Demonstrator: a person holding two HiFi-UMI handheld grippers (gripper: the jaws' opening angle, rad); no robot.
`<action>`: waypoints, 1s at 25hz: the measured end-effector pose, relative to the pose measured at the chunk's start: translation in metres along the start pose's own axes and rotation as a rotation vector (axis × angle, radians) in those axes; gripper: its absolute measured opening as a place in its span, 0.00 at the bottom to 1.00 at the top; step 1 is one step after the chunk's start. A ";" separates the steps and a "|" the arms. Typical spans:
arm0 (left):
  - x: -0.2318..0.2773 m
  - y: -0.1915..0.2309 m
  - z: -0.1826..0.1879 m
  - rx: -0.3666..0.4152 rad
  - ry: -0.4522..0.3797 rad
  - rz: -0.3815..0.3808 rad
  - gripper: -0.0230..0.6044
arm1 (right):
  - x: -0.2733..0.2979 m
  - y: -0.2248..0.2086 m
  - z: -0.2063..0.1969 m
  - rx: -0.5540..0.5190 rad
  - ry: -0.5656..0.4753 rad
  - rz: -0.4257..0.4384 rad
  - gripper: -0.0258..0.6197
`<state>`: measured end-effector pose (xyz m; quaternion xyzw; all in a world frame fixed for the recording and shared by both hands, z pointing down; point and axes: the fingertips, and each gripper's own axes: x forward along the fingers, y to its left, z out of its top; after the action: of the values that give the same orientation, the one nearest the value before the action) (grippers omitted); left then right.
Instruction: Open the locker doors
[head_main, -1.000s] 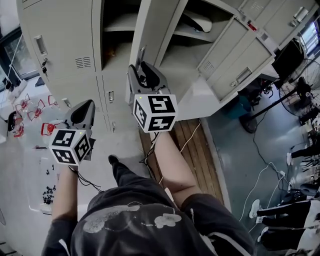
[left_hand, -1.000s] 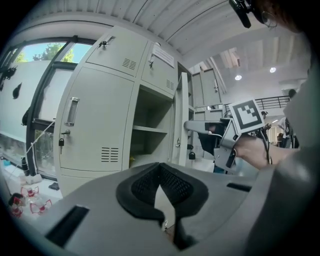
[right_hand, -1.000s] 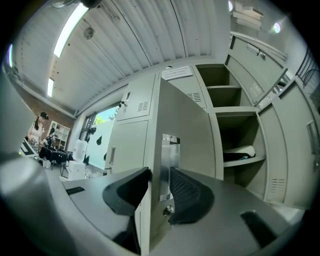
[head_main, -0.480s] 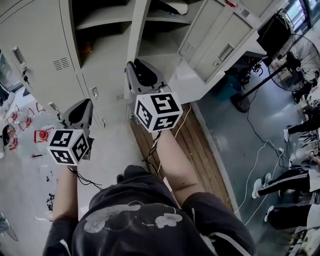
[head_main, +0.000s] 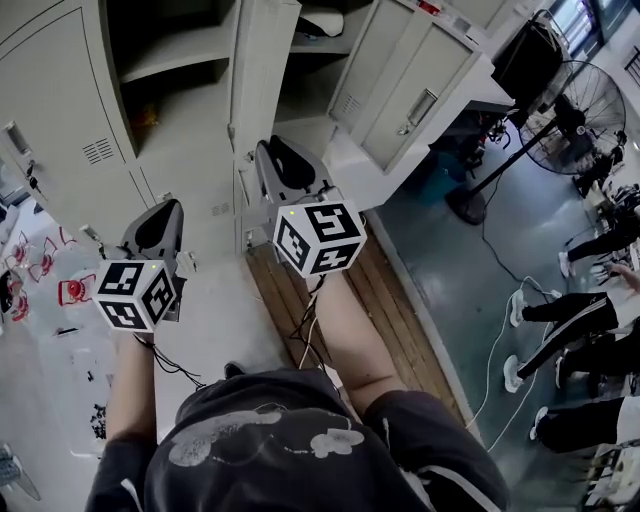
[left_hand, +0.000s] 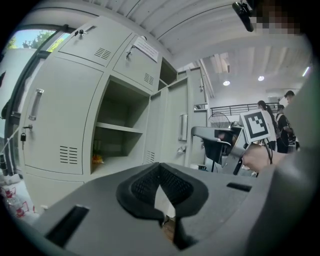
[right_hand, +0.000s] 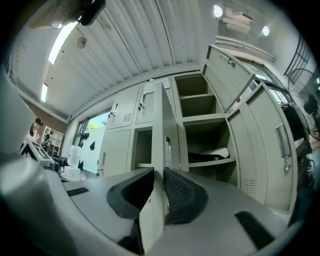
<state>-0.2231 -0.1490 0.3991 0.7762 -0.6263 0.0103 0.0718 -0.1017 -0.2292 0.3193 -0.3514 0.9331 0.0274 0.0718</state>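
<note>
Lockers (head_main: 60, 100) stand open: orange item (head_main: 145, 115) in one, white bundle (head_main: 322, 20) in another.

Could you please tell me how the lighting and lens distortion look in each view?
Head view: even light, sharp, lockers bowing slightly toward the edges. Left gripper view: heavy fisheye, black corners, window blown out. Right gripper view: same fisheye, ceiling strip light glaring; the locker door, between the closing right tongs, is sharp.
</note>
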 end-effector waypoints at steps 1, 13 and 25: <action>0.002 -0.003 0.000 -0.001 0.001 0.000 0.05 | -0.002 -0.006 0.000 0.008 -0.001 0.000 0.17; 0.024 -0.032 0.003 0.008 0.009 -0.003 0.05 | -0.017 -0.060 0.001 0.075 -0.011 -0.024 0.16; 0.028 -0.051 0.007 0.025 0.009 0.002 0.05 | -0.027 -0.075 0.002 0.076 -0.012 -0.036 0.12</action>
<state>-0.1683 -0.1668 0.3902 0.7763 -0.6267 0.0217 0.0650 -0.0321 -0.2674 0.3212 -0.3648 0.9266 -0.0072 0.0911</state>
